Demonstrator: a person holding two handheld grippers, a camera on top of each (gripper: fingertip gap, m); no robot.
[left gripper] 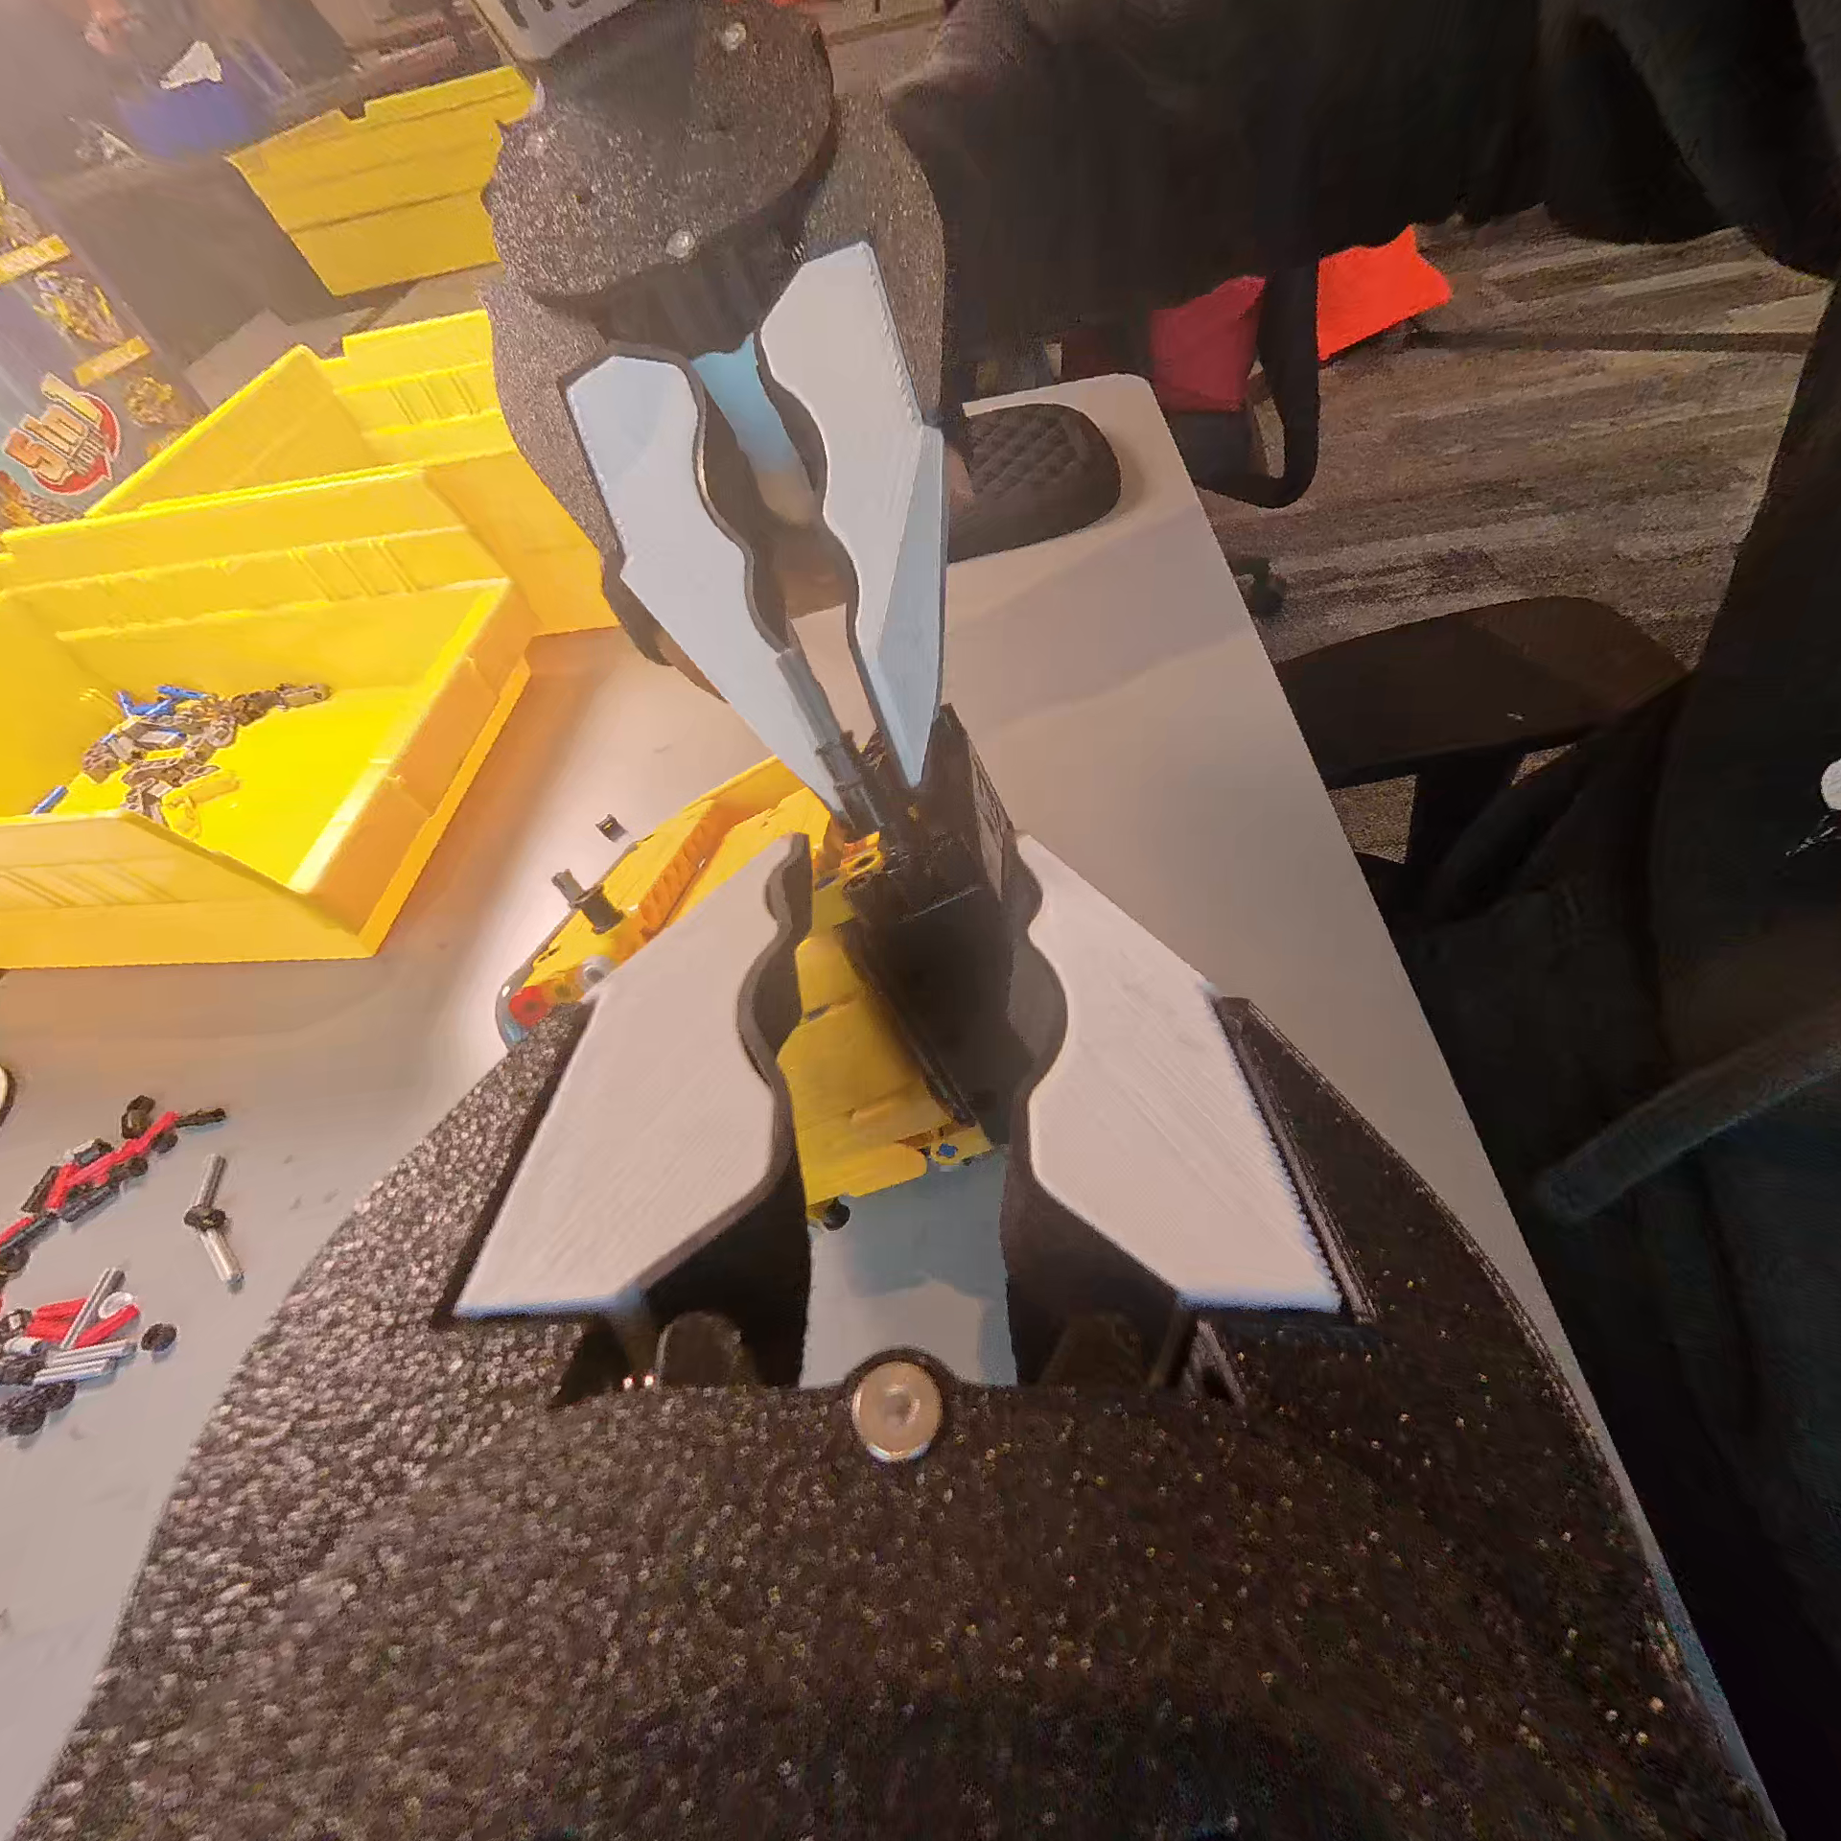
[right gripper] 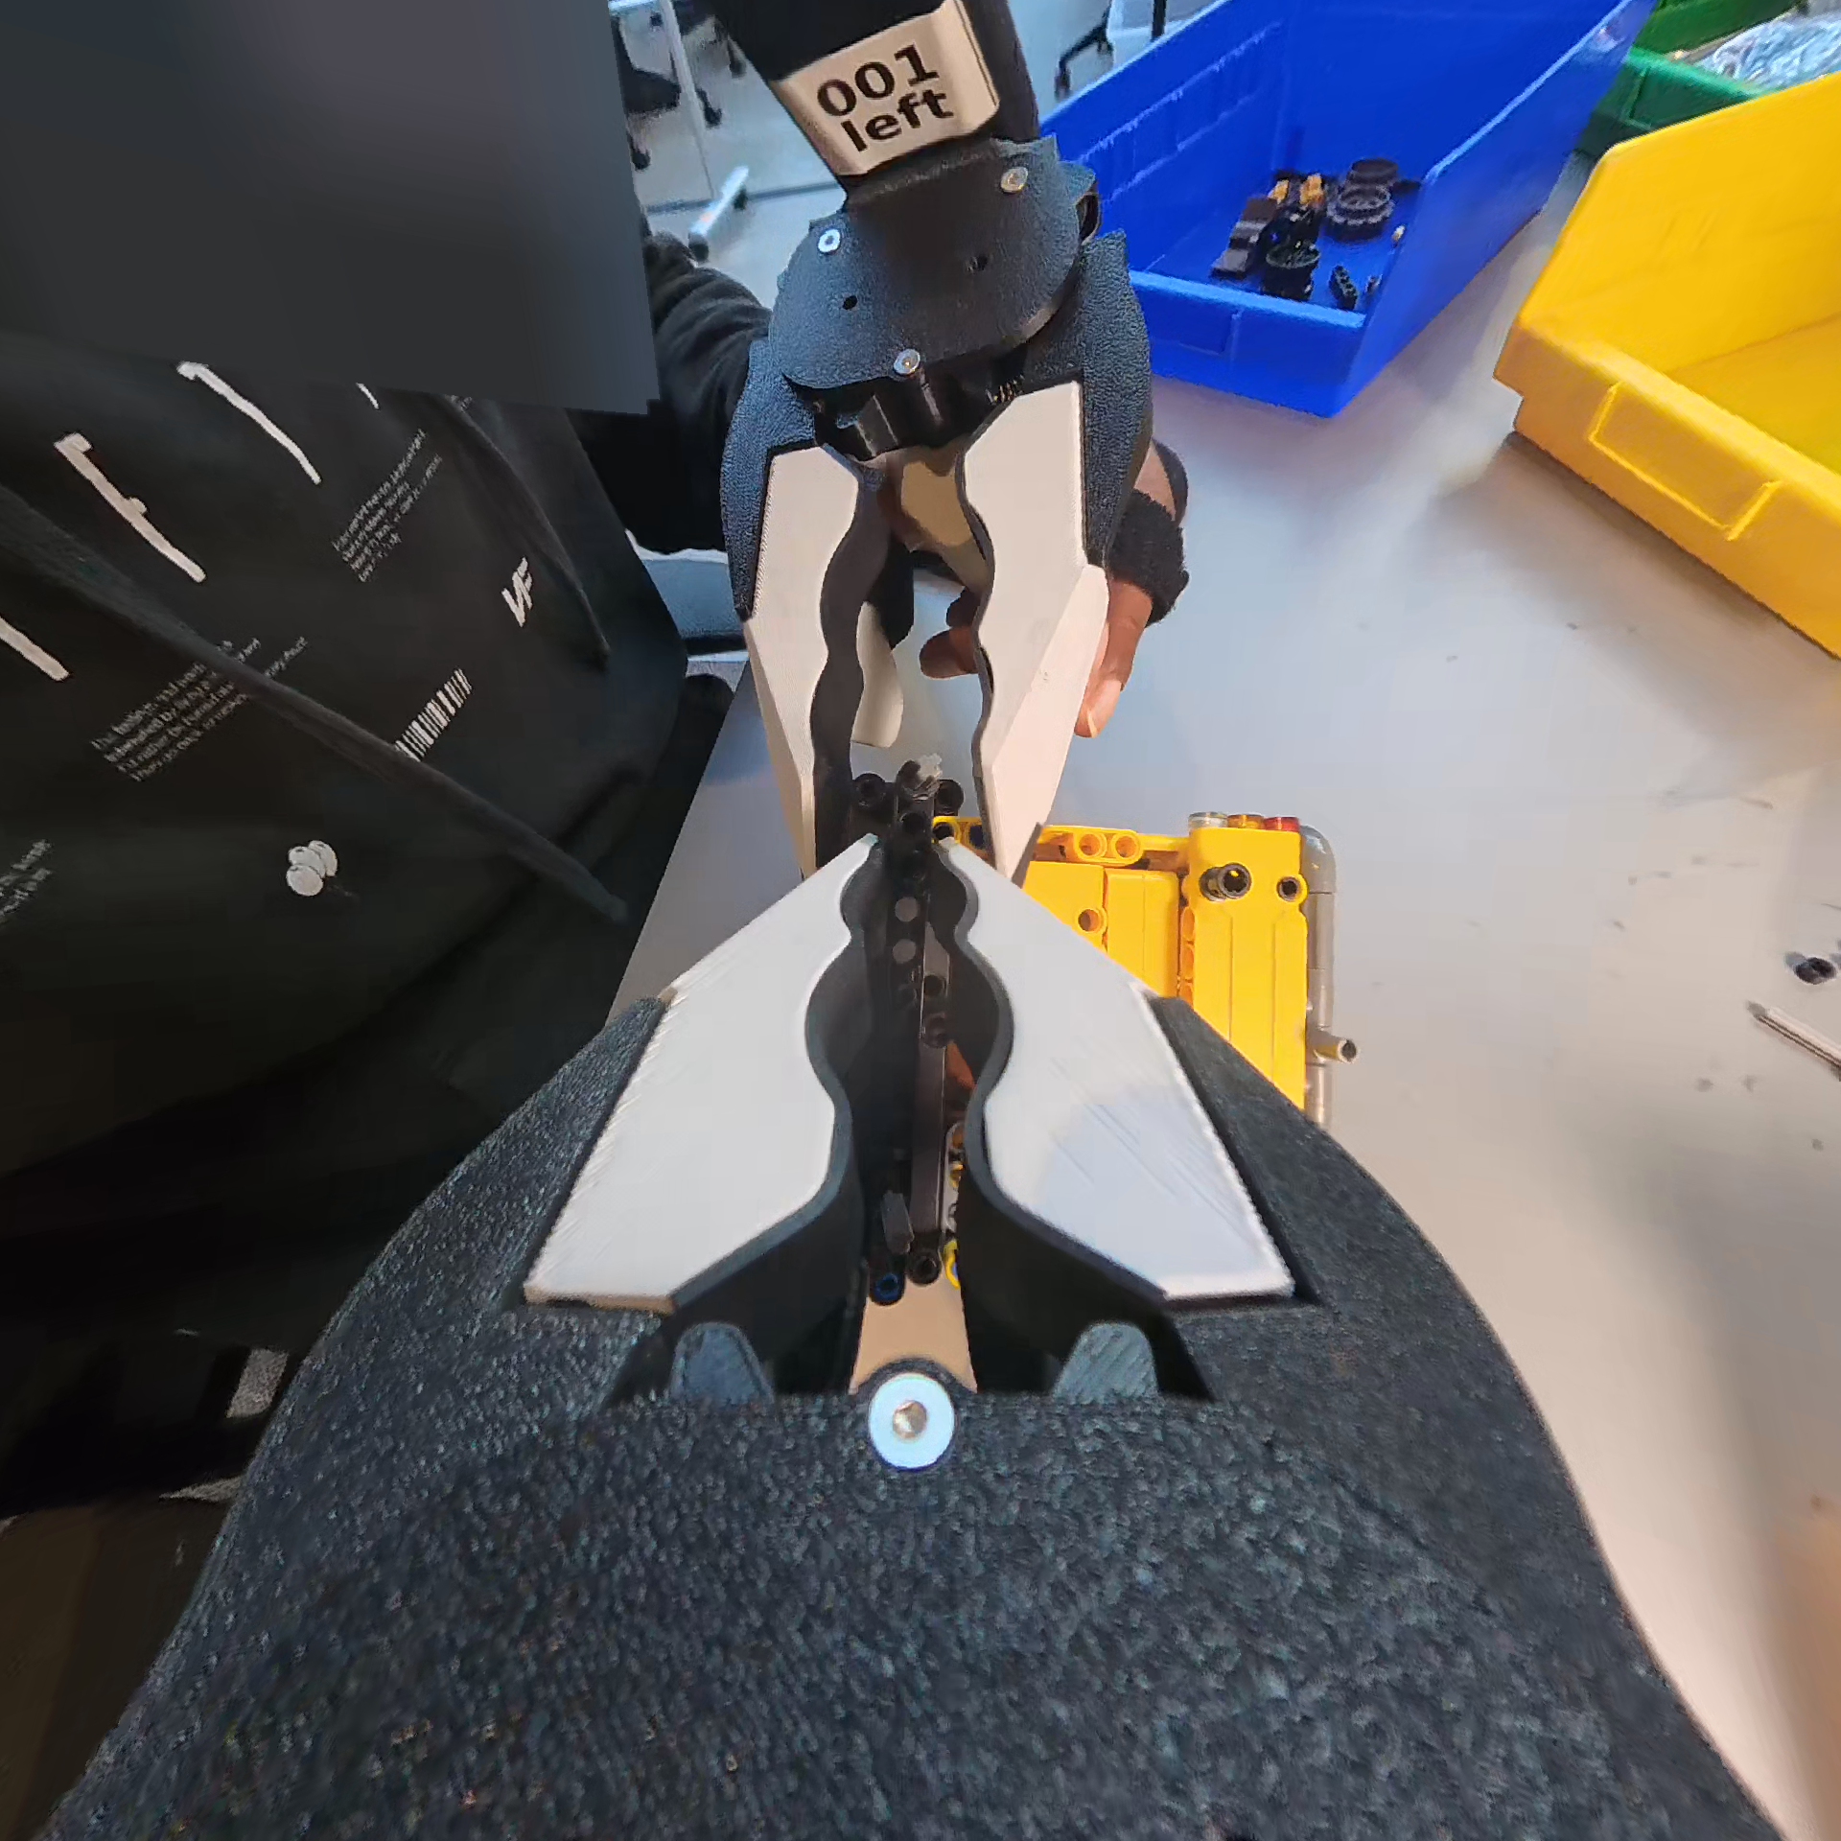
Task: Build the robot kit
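Note:
A yellow and black brick model (left gripper: 857,1076) lies on the grey table (left gripper: 1146,697). My left gripper (left gripper: 912,847) is closed around its black upright part, one finger against the yellow side. My right gripper (left gripper: 877,787) comes in from above, shut on a thin black beam (left gripper: 832,737) whose end meets the model's top. In the right wrist view, my right gripper (right gripper: 912,847) pinches the black holed beam (right gripper: 912,956) edge-on. The left gripper (right gripper: 921,797) straddles the black parts just beyond it. The yellow model (right gripper: 1235,936) extends to the right.
Yellow bins (left gripper: 299,797), one with small parts, stand at the left, with loose red, black and grey pieces (left gripper: 90,1195) in front. A blue bin (right gripper: 1345,199) and a yellow bin (right gripper: 1694,398) are at the far right. A person in a black top (right gripper: 299,697) sits at the table edge. Only a small space, under 4 cm, lies between the two pairs of fingers.

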